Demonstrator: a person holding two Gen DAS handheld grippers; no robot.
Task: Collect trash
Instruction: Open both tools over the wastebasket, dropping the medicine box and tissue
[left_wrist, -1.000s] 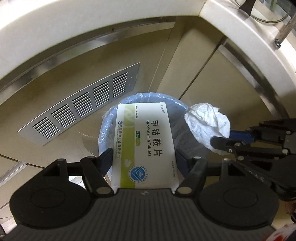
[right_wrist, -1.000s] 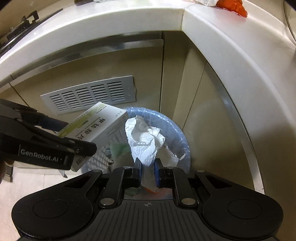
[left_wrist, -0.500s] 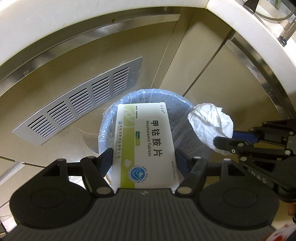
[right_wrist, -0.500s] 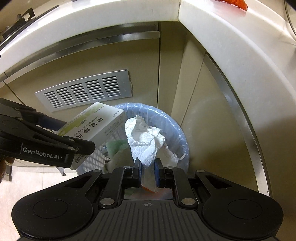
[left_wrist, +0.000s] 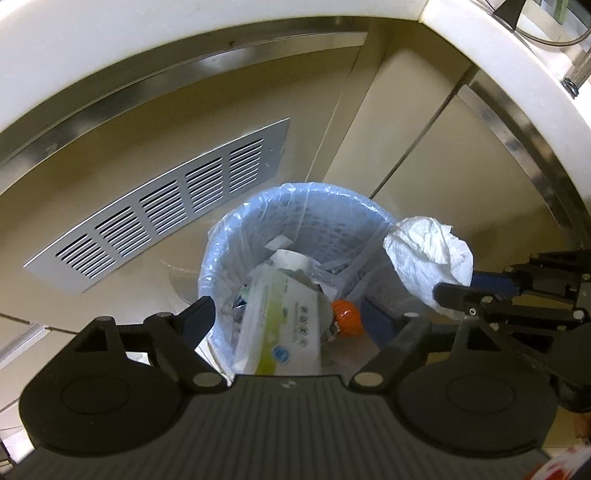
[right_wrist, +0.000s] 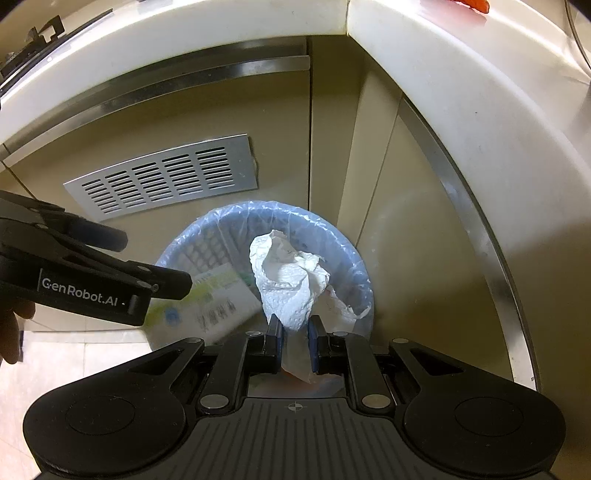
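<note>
A blue-lined waste bin (left_wrist: 236, 229) stands on the floor below both grippers. The white and green medicine box (left_wrist: 284, 325) is blurred and lies tilted inside the bin, free of the pads. My left gripper (left_wrist: 291, 317) hangs over the bin, its jaws opening with nothing pressed between them. In the right wrist view the left gripper (right_wrist: 151, 260) shows at the left, with the box (right_wrist: 218, 302) under it. My right gripper (right_wrist: 294, 332) is shut on a crumpled white paper towel (right_wrist: 291, 280) above the bin (right_wrist: 354, 266). The same towel (left_wrist: 428, 258) shows at the bin's right rim.
The bin holds other trash, including an orange cap (left_wrist: 345, 317). Beige cabinet fronts with a metal vent grille (right_wrist: 166, 173) stand behind the bin. A white countertop (right_wrist: 443, 74) overhangs above and to the right. A hand (right_wrist: 11, 332) shows at the left edge.
The left gripper's jaws have spread and let go of the medicine box, which has dropped into the bin. The right gripper still holds the paper towel over the bin.
</note>
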